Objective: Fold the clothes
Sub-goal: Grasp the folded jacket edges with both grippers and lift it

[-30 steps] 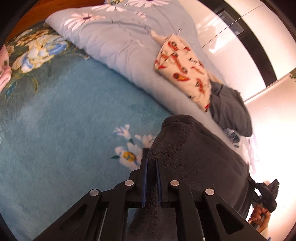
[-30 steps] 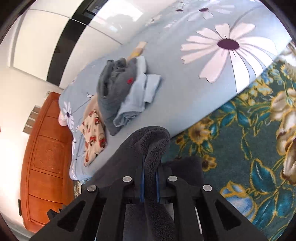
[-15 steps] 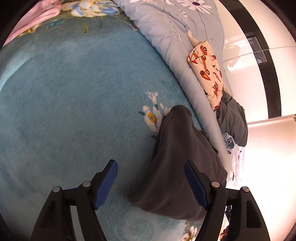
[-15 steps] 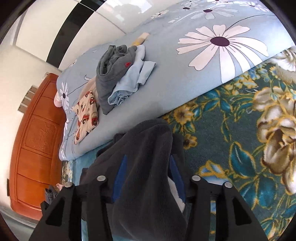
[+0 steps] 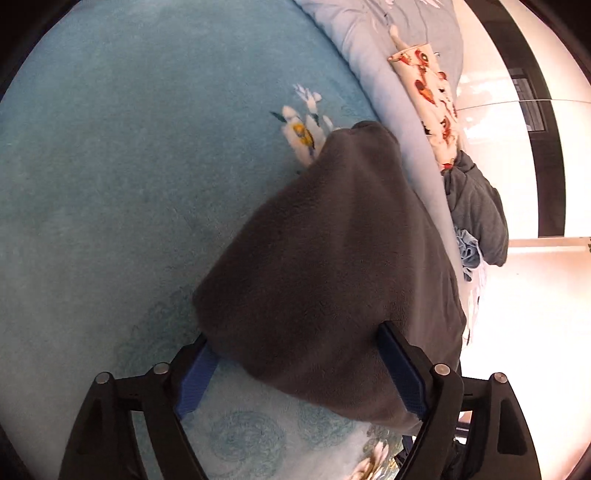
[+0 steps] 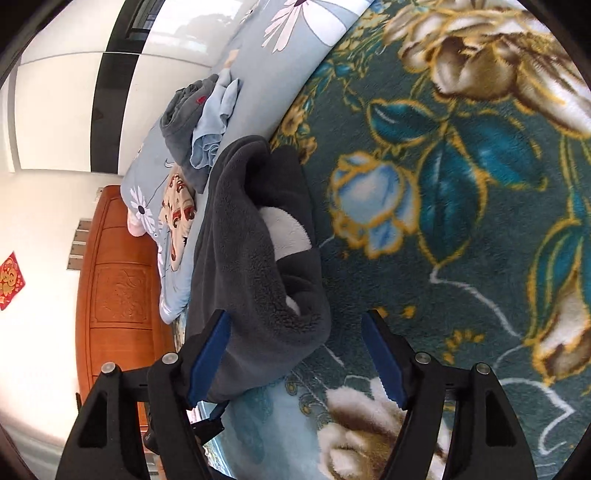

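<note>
Now, garment: dark grey fleece garment (image 5: 332, 258) lies folded on the teal floral blanket (image 5: 110, 184).
Left gripper (image 5: 299, 373): jaws just opened – spread, fleece between them.
Right gripper (image 6: 295, 362): likewise spread (just released).
Left to do: crumpled clothes pile (image 6: 195, 125) – apparently unfolded.

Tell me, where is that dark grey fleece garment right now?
The dark grey fleece garment lies folded on the teal floral blanket, just below the light blue daisy quilt and the pile of other clothes.
</note>
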Tool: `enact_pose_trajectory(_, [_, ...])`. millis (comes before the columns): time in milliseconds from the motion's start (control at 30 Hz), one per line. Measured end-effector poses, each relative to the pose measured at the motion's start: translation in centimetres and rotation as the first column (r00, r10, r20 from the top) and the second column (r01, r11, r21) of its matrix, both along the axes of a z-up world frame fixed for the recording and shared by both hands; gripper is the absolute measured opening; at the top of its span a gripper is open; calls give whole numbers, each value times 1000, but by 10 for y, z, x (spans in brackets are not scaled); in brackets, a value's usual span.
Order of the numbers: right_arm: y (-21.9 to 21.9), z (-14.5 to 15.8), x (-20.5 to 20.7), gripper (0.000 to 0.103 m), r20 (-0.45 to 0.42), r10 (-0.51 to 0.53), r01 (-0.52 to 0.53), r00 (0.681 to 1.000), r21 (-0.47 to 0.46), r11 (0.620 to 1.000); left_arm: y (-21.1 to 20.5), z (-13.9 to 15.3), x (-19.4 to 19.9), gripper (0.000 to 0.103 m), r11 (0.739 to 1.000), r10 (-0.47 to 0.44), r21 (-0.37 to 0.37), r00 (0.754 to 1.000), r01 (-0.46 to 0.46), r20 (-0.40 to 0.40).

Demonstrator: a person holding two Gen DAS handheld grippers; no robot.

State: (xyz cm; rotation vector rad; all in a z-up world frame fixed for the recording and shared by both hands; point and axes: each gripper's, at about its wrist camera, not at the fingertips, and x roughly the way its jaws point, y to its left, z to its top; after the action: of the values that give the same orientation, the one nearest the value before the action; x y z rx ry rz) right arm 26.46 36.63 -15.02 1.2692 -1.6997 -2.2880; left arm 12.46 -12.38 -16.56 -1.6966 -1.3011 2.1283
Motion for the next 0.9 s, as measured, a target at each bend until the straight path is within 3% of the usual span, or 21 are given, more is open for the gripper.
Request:
enact_pose_trajectory(67, [-10, -6, -12, 75, -22, 11, -11, 1000, -13, 1000, 5, -2, -6, 100, 1000, 28, 12, 1000, -28, -12])
enact_pose_trajectory(233, [-28, -14, -45, 75, -43, -19, 20, 999, 20, 1000, 16, 2, -30, 100, 997, -24, -76, 995, 16, -99])
enact_pose_trajectory(433, [-33, -18, -61, 77, -40, -174, 174, 984, 0, 985, 17, 4, -54, 99, 991, -75, -116, 994, 66, -75])
enact_pose_trajectory(500, [-33, -19, -61, 73, -25, -193, 193, 981, -23, 981, 10, 3, -54, 88, 997, -57, -63, 997, 54, -55])
enact_pose_trajectory(533, [-33, -21, -59, 67, -7, -205, 204, 979, -56, 977, 9, 0, -53, 79, 999, -43, -28, 998, 42, -40])
enact_pose_trajectory(600, [-32, -24, -53, 62, 31, -225, 227, 974, -123, 966, 7, -1, -45, 75, 1000, -5, 1, 1000, 5, -23])
enact_pose_trajectory(633, [-33, -26, -50, 61, 41, -233, 237, 972, -158, 959, 8, 0, -43, 71, 1000, 2, -8, 1000, -2, -20])
enact_pose_trajectory(767, [-34, -19, -56, 51, 71, -216, 223, 974, -118, 968, 19, 13, -50, 50, 994, -26, -104, 1000, 25, -6])
enact_pose_trajectory(900, [-31, 1, -68, 44, 92, -166, 172, 982, -58, 983, 21, 32, -54, 39, 988, -62, -145, 998, 61, -3])
